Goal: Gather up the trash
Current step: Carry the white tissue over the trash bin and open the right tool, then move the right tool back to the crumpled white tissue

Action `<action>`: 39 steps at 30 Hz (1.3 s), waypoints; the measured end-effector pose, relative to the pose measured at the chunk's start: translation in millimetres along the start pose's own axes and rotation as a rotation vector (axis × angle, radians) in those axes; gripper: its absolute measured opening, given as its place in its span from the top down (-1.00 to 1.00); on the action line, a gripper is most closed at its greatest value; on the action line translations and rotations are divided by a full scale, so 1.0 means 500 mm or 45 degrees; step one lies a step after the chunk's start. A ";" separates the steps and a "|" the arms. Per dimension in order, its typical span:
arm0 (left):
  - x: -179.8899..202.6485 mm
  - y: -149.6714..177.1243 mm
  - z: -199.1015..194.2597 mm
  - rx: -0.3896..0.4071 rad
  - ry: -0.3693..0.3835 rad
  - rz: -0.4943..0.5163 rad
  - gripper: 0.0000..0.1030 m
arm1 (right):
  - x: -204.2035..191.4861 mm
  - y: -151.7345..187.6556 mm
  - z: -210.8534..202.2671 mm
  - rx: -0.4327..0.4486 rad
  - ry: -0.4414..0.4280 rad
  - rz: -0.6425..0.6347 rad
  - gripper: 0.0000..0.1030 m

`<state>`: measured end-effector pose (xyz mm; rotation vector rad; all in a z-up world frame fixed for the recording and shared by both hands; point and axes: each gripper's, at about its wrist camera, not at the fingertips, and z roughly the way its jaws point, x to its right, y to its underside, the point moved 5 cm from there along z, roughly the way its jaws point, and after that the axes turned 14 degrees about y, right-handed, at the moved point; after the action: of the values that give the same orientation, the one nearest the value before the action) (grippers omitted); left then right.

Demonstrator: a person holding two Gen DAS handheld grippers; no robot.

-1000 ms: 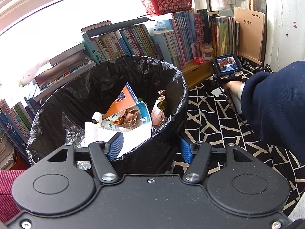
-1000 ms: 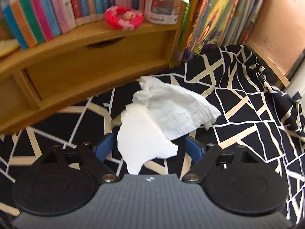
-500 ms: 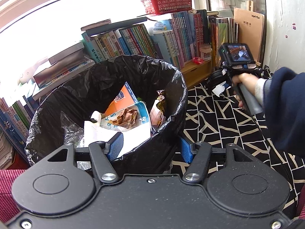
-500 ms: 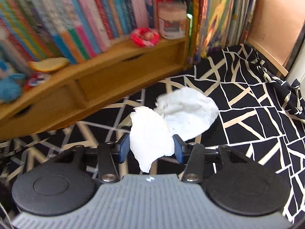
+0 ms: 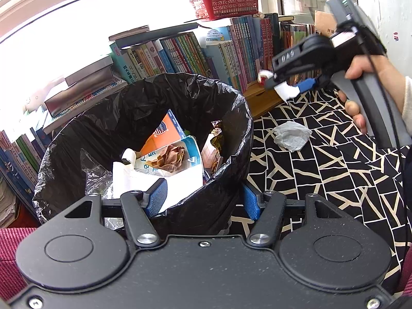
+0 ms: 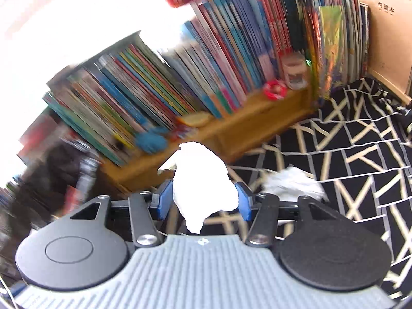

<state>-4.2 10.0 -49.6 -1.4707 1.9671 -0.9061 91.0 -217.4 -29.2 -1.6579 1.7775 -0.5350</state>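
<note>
Fingers of right gripper [image 6: 203, 200] pinch white tissue [image 6: 203, 182], seemingly loosening (blurred); left gripper [image 5: 203, 200] clamps bin [image 5: 231, 139] rim, trash-filled.

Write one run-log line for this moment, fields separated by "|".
left gripper: gripping bin rim | right gripper: opening, white tissue between pads | second tissue: on cloth

Black claw [image 5: 203, 200], blue pads [image 5: 251, 200]

right gripper [image 5: 288, 87] lifted off the patterned cloth [image 5: 334, 170], up near the bin rim | grabbed one white tissue piece [image 6: 203, 188], jaws opening a bit | other tissue [image 5: 292, 136] left behind
</note>
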 end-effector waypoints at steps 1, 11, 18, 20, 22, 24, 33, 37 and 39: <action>0.000 0.000 0.000 0.001 -0.001 0.001 -0.15 | -0.001 0.002 -0.015 0.034 -0.038 0.035 -0.12; 0.000 0.003 -0.003 0.001 0.014 -0.003 -0.15 | -0.095 -0.011 -0.116 0.178 -0.401 -0.035 -0.14; 0.001 0.003 -0.003 -0.001 0.010 0.000 -0.15 | -0.188 0.030 -0.174 0.209 -0.653 -0.203 -0.22; 0.001 0.003 -0.003 0.000 0.010 0.001 -0.15 | -0.206 0.046 -0.173 0.184 -0.670 -0.245 -0.27; 0.001 0.003 -0.003 -0.001 0.011 0.001 -0.15 | -0.217 0.061 -0.167 0.153 -0.675 -0.269 -0.27; 0.001 0.003 -0.003 -0.001 0.011 0.000 -0.15 | -0.222 0.070 -0.159 0.131 -0.673 -0.282 -0.43; 0.001 0.003 -0.003 0.000 0.010 0.001 -0.15 | -0.215 0.074 -0.158 0.136 -0.645 -0.289 -0.80; 0.001 0.003 -0.003 0.000 0.010 0.002 -0.15 | -0.203 0.067 -0.151 0.147 -0.606 -0.260 -0.84; 0.001 0.003 -0.003 0.000 0.010 0.001 -0.15 | -0.195 0.063 -0.148 0.158 -0.581 -0.243 -0.89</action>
<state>-6.3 10.2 -50.0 -1.4682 1.9732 -0.9129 16.8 -127.0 19.3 -1.7074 1.2429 -0.3080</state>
